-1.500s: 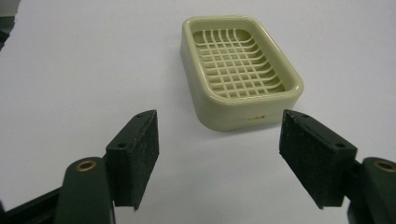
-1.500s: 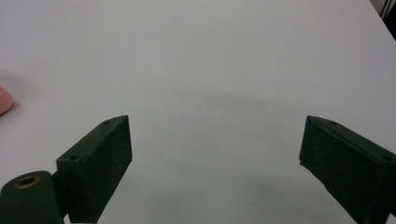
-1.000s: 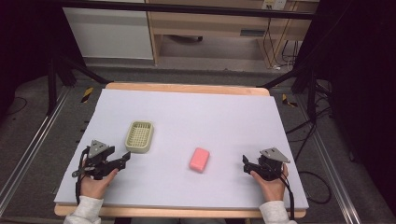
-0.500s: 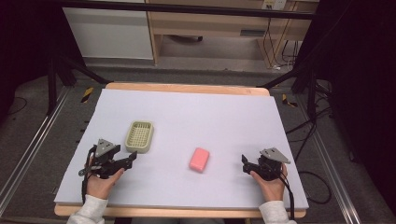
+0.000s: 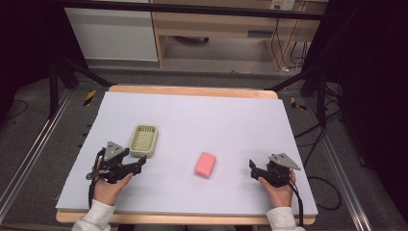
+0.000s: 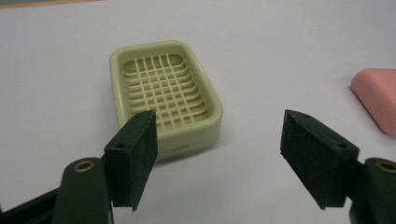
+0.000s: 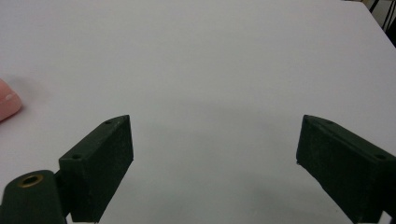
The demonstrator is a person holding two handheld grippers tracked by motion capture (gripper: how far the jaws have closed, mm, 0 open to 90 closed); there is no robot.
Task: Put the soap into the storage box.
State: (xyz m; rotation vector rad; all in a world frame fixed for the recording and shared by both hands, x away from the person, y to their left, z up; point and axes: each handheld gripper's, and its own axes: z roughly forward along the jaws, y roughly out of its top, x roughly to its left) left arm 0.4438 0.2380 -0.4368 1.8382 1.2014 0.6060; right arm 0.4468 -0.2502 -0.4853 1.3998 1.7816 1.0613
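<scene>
**Left jaws opening at the soap dish**

My left gripper (image 5: 139,163) is sliding in beside the soap dish (image 5: 144,141); its jaws are spreading wide, nothing between them yet. Looks like pickup prep. Right gripper (image 5: 253,169) is idling, jaws open and empty. Soap (image 5: 205,164) is sitting mid-tabletop (image 5: 231,120), between my grippers. Edges far off, plenty of room.
</scene>
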